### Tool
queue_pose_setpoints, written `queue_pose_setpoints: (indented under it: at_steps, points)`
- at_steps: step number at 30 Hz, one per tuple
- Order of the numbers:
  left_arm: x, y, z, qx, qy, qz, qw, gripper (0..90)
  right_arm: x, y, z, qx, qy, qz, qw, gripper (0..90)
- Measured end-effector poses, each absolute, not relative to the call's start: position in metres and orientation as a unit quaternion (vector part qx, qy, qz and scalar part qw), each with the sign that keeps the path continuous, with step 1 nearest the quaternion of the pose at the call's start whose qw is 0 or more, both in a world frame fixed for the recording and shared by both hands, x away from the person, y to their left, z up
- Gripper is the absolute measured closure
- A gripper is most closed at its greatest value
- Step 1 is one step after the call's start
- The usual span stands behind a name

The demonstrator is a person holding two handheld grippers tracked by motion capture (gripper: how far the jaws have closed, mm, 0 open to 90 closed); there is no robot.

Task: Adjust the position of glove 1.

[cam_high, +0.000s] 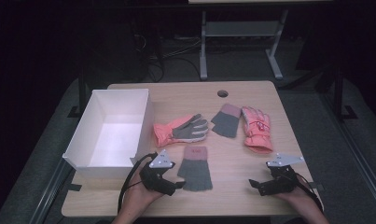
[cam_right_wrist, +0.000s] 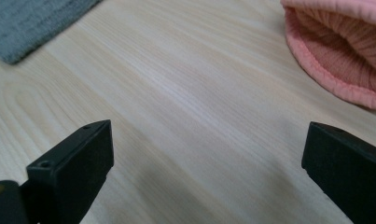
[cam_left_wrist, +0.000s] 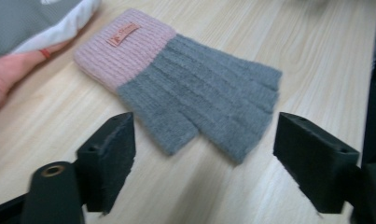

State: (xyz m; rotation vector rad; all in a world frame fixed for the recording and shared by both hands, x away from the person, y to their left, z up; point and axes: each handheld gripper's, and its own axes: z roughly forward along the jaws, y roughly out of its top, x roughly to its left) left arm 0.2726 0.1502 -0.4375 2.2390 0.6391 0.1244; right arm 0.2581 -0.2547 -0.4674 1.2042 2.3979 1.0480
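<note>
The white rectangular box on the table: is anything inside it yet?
Empty: the white rectangular box shows a bare white floor, and all four gloves lie outside.

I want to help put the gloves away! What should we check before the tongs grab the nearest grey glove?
1. Left tongs open: ok.
2. Grey glove lies flat between the jaws, untouched: ok.
3. Right tongs open, holding nothing: ok.
4. Box open on top, beside the left tongs: ok.
5. Grey glove apart from the pink gloves: ok.
6. Whether the box is for gloves: cannot tell.
</note>
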Motion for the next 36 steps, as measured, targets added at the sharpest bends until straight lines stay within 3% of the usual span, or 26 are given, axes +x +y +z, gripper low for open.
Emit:
queue_pose_setpoints:
  at_steps: [9,12,17,25,26,28,29,30,31,36]
  points:
    - [0.271,0.145,-0.439,0.890,0.247,0.042,0.381,17.4,0.258,-0.253,-0.461,0.413,0.832,0.354,0.113,1.9]
    - [0.267,0.145,-0.437,0.888,0.242,0.068,0.384,15.2,0.257,-0.250,-0.456,0.413,0.828,0.366,0.101,6.9]
    - [0.268,0.146,-0.439,0.886,0.255,0.053,0.383,12.2,0.258,-0.240,-0.453,0.403,0.832,0.370,0.091,15.0]
    - [0.272,0.146,-0.440,0.887,0.258,0.020,0.384,14.2,0.262,-0.221,-0.445,0.371,0.837,0.393,0.086,42.6]
    - [0.272,0.146,-0.440,0.887,0.252,0.015,0.385,19.7,0.263,-0.216,-0.443,0.362,0.837,0.401,0.085,50.8]
    - [0.270,0.146,-0.440,0.889,0.250,0.025,0.383,20.5,0.263,-0.213,-0.442,0.358,0.838,0.403,0.085,55.2]
    - [0.270,0.145,-0.439,0.892,0.247,0.035,0.376,19.5,0.264,-0.210,-0.442,0.353,0.840,0.404,0.082,60.1]
    - [0.271,0.145,-0.438,0.891,0.250,0.037,0.378,18.7,0.265,-0.204,-0.442,0.339,0.846,0.403,0.084,70.6]
    - [0.271,0.145,-0.438,0.891,0.250,0.037,0.378,17.6,0.265,-0.204,-0.442,0.339,0.846,0.403,0.084,70.6]
    - [0.273,0.141,-0.436,0.888,0.253,0.030,0.382,14.1,0.270,-0.191,-0.440,0.322,0.852,0.409,0.054,88.1]
